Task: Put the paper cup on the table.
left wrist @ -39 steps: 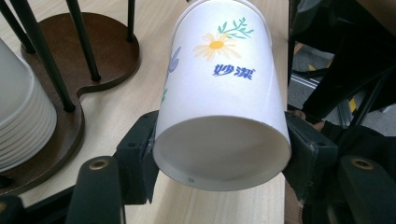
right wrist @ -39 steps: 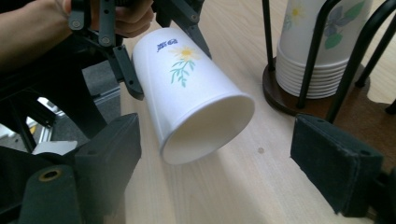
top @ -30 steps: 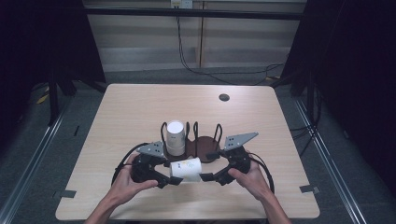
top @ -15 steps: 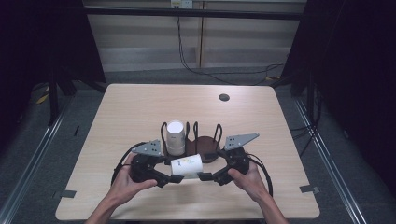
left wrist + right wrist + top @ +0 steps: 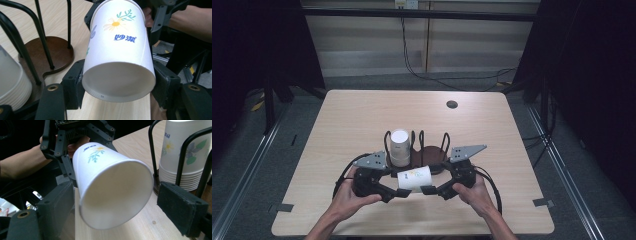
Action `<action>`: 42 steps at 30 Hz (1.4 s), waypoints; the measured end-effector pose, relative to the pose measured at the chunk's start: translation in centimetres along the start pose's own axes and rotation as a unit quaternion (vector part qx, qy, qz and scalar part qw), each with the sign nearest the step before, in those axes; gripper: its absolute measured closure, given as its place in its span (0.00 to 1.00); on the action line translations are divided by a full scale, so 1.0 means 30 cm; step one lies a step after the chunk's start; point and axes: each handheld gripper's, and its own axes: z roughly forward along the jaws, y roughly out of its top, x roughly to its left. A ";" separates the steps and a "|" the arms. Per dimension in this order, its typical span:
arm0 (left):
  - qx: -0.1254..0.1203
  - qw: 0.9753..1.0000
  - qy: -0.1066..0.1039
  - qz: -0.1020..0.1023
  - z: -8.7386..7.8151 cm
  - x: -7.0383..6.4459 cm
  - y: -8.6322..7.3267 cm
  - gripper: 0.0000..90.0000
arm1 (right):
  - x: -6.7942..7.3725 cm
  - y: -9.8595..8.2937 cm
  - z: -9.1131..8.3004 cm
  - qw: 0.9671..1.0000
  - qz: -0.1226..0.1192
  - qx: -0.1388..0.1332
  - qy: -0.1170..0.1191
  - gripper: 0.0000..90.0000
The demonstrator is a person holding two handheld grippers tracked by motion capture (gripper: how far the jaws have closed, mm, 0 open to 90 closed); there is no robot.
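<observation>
High view: a paper cup (image 5: 414, 178) lies sideways above the table's (image 5: 362, 120) near edge, between the left gripper (image 5: 398, 192) and the right gripper (image 5: 428, 190). The left gripper's fingers (image 5: 72, 85) clamp its base. The right gripper's fingers (image 5: 182, 208) stand apart around its other end, not pressing. Behind it, a wire rack (image 5: 432, 155) holds stacked cups (image 5: 400, 147).

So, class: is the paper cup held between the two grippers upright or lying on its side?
On its side. The paper cup lies level above the table, one end toward each gripper, while the stacked cups stand in the rack.
</observation>
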 end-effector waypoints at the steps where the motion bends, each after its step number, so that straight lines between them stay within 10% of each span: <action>1: -0.002 1.000 0.000 0.001 -0.001 0.000 0.001 0.41 | -0.001 -0.001 0.001 1.000 0.001 0.000 0.000 0.16; 42: 0.013 1.000 -0.021 -0.008 0.017 0.009 -0.004 0.36 | -0.015 -0.007 0.009 0.998 0.012 -0.010 0.056 0.34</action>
